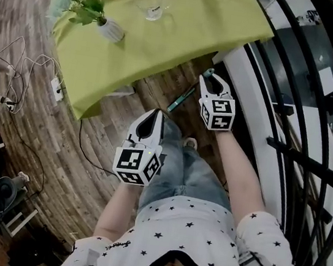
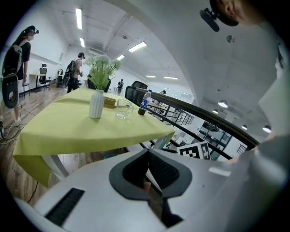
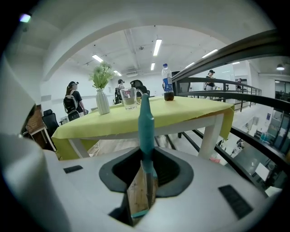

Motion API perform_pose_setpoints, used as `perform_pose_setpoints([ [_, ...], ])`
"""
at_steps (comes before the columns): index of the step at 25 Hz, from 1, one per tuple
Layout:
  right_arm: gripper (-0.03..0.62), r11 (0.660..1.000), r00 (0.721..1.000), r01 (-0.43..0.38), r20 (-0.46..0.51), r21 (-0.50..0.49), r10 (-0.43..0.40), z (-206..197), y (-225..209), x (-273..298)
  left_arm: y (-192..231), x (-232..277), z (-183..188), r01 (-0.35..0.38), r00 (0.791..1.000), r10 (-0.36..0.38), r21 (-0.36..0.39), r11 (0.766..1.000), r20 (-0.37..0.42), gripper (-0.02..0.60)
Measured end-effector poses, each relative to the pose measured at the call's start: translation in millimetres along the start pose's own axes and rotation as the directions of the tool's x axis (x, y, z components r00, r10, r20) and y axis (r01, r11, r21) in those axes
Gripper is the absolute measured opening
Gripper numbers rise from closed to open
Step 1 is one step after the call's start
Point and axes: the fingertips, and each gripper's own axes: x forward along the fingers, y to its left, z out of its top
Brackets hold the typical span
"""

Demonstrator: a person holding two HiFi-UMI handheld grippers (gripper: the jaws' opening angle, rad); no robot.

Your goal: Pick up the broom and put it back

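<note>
Vase (image 3: 102, 103): on the table (image 3: 190, 113) ahead of the right tongs (image 3: 146, 154), holding pale flowers (image 3: 102, 74).
Glass (image 3: 129, 98): just beside the vase, looks empty.
Bottle (image 3: 167, 84): further right, dark drink low inside.
Broom (image 3: 145, 127): teal handle upright through the right tongs' jaws, rounded tip upward; brush end out of sight.
Right tongs: half closed, pads clamped on the handle.
Left tongs (image 2: 148, 154): jaws together, empty.
</note>
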Motion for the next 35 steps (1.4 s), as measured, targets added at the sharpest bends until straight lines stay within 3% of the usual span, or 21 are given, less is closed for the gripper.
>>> perform_pose_setpoints([
  [19, 0.080, 0.997, 0.996, -0.041, 0.070, -0.070, 0.046, 51, 27, -89, -50, -49, 23, -0.020, 0.995, 0.015, 0.048, 0.999, 0.094, 0.012],
  [35, 0.080, 0.996, 0.992, -0.011, 0.124, -0.091, 0.022, 74, 7, -166, -103, -74, 32, -0.020, 0.988, 0.007, 0.083, 0.996, 0.153, 0.012],
])
